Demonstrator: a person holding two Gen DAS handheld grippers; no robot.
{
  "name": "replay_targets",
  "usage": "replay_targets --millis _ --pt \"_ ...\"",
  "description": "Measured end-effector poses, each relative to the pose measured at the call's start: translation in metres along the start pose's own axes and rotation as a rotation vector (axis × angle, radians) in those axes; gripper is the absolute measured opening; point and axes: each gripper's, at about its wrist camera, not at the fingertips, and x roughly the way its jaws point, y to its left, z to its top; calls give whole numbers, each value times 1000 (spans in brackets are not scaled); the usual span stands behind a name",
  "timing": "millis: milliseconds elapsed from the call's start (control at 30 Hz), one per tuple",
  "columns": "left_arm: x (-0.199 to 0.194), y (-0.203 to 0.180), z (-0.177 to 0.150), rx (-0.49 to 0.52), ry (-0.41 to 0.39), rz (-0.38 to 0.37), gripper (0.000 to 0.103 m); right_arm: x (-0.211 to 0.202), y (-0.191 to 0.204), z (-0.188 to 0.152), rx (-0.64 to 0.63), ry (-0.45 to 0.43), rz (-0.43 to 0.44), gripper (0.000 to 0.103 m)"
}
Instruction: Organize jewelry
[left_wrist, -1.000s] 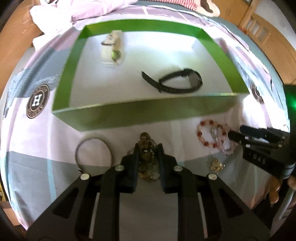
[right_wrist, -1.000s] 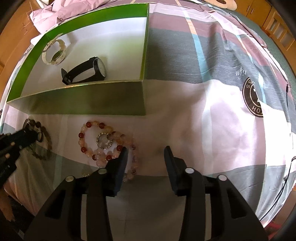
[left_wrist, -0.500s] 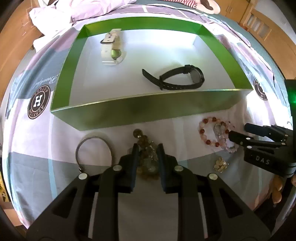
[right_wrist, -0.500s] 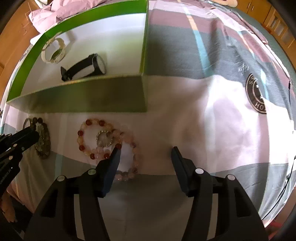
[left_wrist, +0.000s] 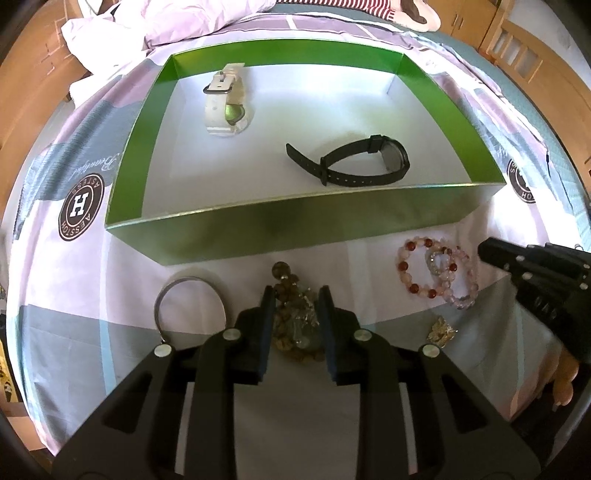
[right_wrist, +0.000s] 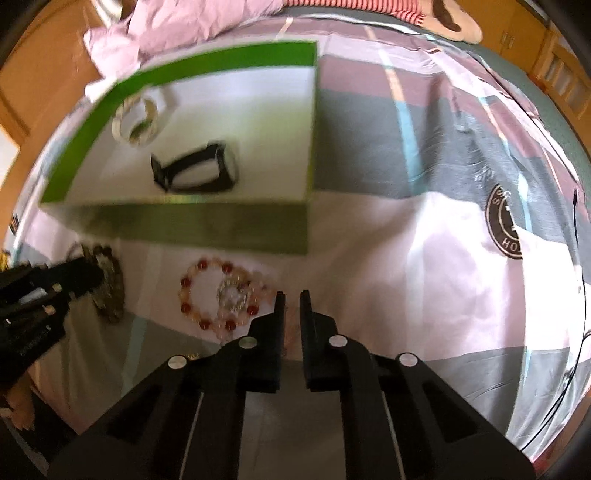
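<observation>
Well, my right gripper (right_wrist: 291, 295) has just snapped its jaws together — on the pink bracelet (left_wrist: 460, 275), perhaps; blur hides it. Left gripper (left_wrist: 295, 295) has just eased apart around the brown beads (left_wrist: 295, 314). Risk: tangled strands dragging short of the box (left_wrist: 295, 225).

A green box (left_wrist: 258, 229) with a white floor fills the upper frame, holding a white watch (left_wrist: 227, 107) upper left and a black watch (left_wrist: 354, 162) right. Below it lie a grey bangle (left_wrist: 190, 306), brown beads (left_wrist: 295, 325), red-and-pink bead bracelets (left_wrist: 436, 271) and a gold trinket (left_wrist: 441, 330).
</observation>
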Motion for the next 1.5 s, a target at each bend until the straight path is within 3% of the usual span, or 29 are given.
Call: replay_targets --millis 67,233,400,633,767,800,833,867,1167,1267,1333,1467,1500 --pt "-3 3 0 -12 -5 -8 40 -2 -9 4 34 4 21 12" --pt "-7 2 0 -10 -8 -31 41 4 -15 5 67 31 7 32" --pt "0 -1 -1 0 30 -42 41 13 -13 -2 57 67 -8 32" --pt "16 16 2 -106 82 -76 41 19 -16 -2 81 86 -11 32" --pt "23 13 1 -92 96 -71 41 19 -19 -3 87 90 -5 32" --pt "23 12 1 -82 94 -60 40 19 -20 -3 89 91 -4 32" --pt "24 9 2 -78 92 -46 28 19 -20 -3 92 91 -2 32" --pt "23 8 1 -72 86 -26 23 19 -21 -3 95 91 -1 32" --pt "6 8 2 -78 42 -35 15 16 -8 -4 39 65 34 32" --pt "3 9 2 -77 43 -41 15 23 5 -5 -18 75 17 31" --pt "4 10 1 -78 50 -42 15 26 13 -7 -62 73 -14 10" --pt "10 16 2 -104 73 -59 16 24 22 -8 -104 60 -31 8" --pt "10 16 2 -106 75 -61 21 24 22 -8 -102 60 -26 8"
